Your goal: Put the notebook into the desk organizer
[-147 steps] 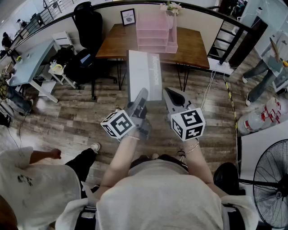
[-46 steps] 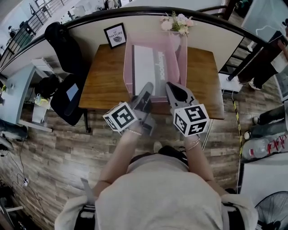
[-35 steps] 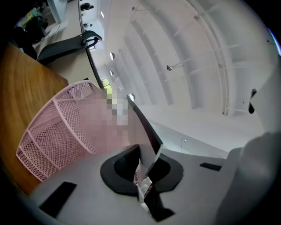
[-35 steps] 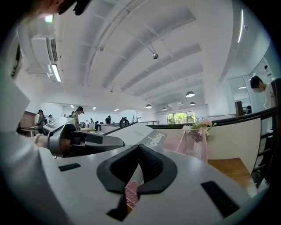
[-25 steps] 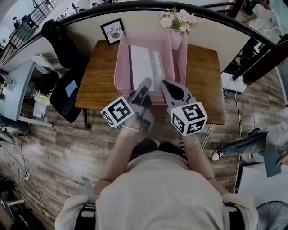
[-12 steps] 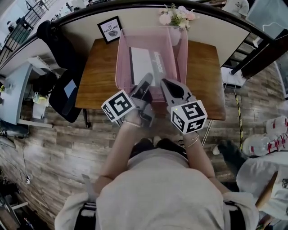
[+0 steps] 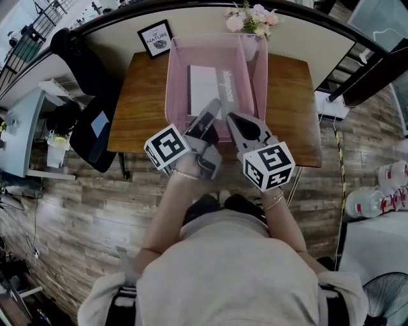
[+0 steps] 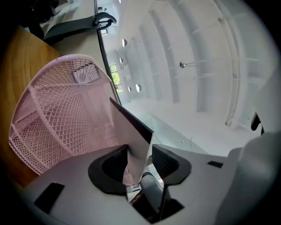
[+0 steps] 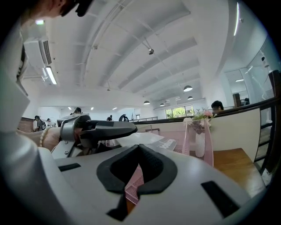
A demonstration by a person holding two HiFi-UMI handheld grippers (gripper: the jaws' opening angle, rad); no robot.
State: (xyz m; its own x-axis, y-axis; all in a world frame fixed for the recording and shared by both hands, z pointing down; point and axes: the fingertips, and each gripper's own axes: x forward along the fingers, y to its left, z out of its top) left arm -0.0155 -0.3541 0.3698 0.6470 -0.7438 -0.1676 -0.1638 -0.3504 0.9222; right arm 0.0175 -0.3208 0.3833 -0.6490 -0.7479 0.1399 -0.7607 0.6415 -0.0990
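A grey notebook (image 7: 207, 89) lies inside the pink mesh desk organizer (image 7: 175, 76) on the wooden table (image 7: 293, 95). My left gripper (image 7: 213, 108) reaches over the organizer's near wall. In the left gripper view its jaws (image 8: 140, 160) have just been opening: the notebook's edge (image 8: 131, 136) stands between the pads with a gap on the right side, and pink mesh (image 8: 61, 110) lies behind. My right gripper (image 7: 231, 120) sits beside it at the near wall, shut, with nothing between its tips (image 9: 139, 147). The right gripper view shows the notebook (image 9: 149, 139) flat beyond the left gripper (image 9: 127, 127).
A framed picture (image 7: 155, 38) and a vase of flowers (image 7: 250, 16) stand at the table's back edge. A black chair (image 7: 83, 76) is at the table's left. Water bottles (image 7: 382, 191) stand on the floor at right.
The notebook has gone deeper into the organizer, and less of it shows near the grippers. Both grippers have stayed at the organizer's near wall.
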